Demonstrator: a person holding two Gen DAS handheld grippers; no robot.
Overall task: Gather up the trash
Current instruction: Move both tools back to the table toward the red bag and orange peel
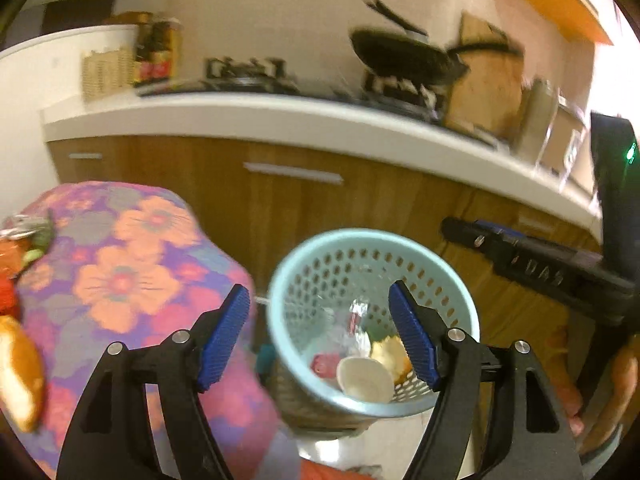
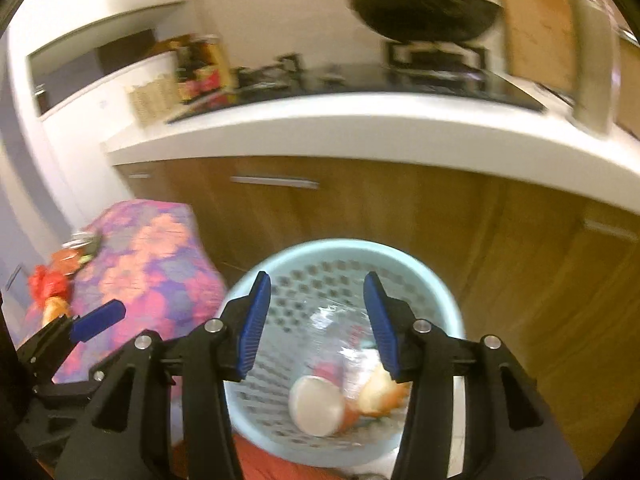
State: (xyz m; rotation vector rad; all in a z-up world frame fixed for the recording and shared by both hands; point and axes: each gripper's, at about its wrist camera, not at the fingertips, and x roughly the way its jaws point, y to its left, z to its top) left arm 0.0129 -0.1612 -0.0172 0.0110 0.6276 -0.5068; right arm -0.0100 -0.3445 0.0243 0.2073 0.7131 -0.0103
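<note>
A light blue perforated waste basket (image 1: 360,235) (image 2: 340,245) stands on the floor beside a table with a flowered cloth (image 1: 120,264) (image 2: 160,256). In the basket lie a white cup (image 1: 364,378) (image 2: 316,404), a piece of orange peel (image 1: 394,354) (image 2: 378,394), a pink scrap and clear plastic wrap. My left gripper (image 1: 318,292) hangs open over the basket's left rim, with nothing between its pads. My right gripper (image 2: 317,280) is open above the basket's mouth, also holding nothing. On the table's far side lie a red wrapper (image 2: 46,284) and more scraps (image 1: 20,372).
Behind the basket run wooden cabinet doors (image 1: 292,208) under a white counter (image 2: 360,128). On it stand a stove with a black wok (image 1: 404,54), bottles (image 1: 158,50) and a wooden board (image 2: 536,20). A person's hand (image 1: 616,380) holds the right gripper's body (image 1: 540,264).
</note>
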